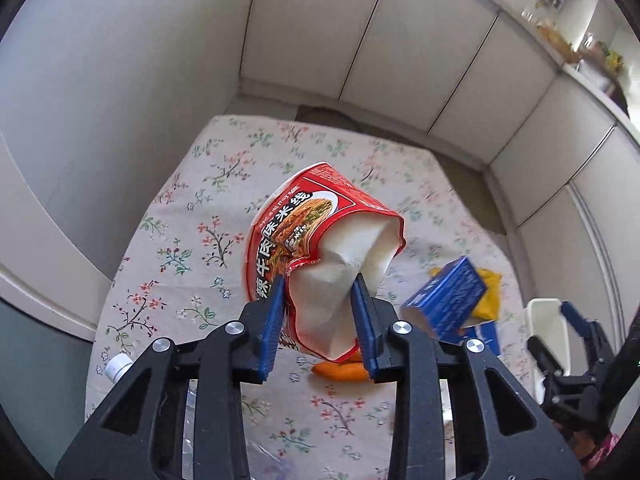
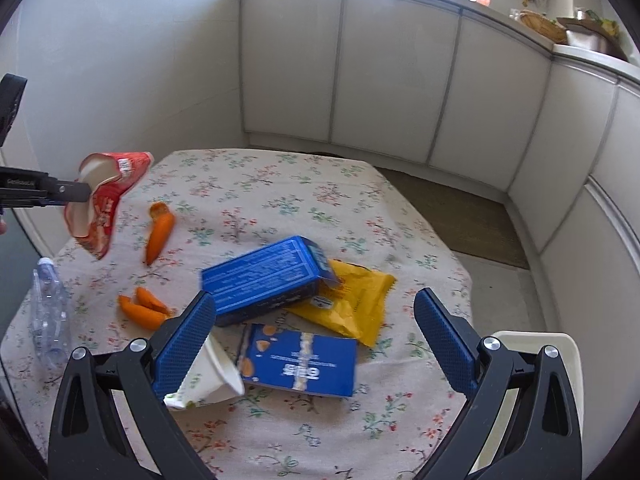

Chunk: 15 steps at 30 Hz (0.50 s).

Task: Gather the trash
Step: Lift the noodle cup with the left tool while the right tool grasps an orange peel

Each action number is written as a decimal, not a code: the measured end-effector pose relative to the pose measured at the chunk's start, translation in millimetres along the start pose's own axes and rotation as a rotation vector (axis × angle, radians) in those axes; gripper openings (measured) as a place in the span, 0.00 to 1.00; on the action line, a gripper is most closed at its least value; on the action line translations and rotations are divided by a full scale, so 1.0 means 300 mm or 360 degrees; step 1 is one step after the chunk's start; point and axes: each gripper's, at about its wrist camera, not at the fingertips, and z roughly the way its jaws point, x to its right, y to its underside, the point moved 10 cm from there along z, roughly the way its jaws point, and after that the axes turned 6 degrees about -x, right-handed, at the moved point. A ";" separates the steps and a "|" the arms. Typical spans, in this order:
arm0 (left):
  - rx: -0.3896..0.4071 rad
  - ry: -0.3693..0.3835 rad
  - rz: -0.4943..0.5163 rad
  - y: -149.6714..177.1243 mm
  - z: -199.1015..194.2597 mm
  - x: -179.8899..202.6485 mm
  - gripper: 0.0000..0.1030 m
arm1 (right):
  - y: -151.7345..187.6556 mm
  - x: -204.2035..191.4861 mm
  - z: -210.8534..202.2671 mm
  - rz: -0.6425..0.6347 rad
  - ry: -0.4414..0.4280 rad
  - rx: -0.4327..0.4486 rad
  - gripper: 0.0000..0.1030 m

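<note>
While the right gripper (image 2: 314, 344) hangs wide open low in its frame over a paper cone (image 2: 208, 376) and blue boxes (image 2: 260, 280), the left gripper (image 1: 318, 312) pinches a crushed red noodle cup (image 1: 320, 240) at frame centre, lifted off the floral table (image 1: 192, 200). The carry step seems underway. Next it needs a bin, which I can't see, with carrots (image 2: 158, 232) and a bottle (image 2: 50, 308) left.
</note>
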 end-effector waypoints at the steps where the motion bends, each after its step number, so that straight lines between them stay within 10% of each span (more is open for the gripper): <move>1: 0.0022 0.0006 -0.0006 -0.004 -0.019 0.005 0.30 | -0.008 -0.022 0.002 -0.0004 -0.0049 -0.0014 0.93; 15: 0.0337 0.0035 -0.0061 -0.094 -0.228 0.023 0.30 | -0.206 -0.449 0.402 0.0086 -0.0311 -0.0306 0.92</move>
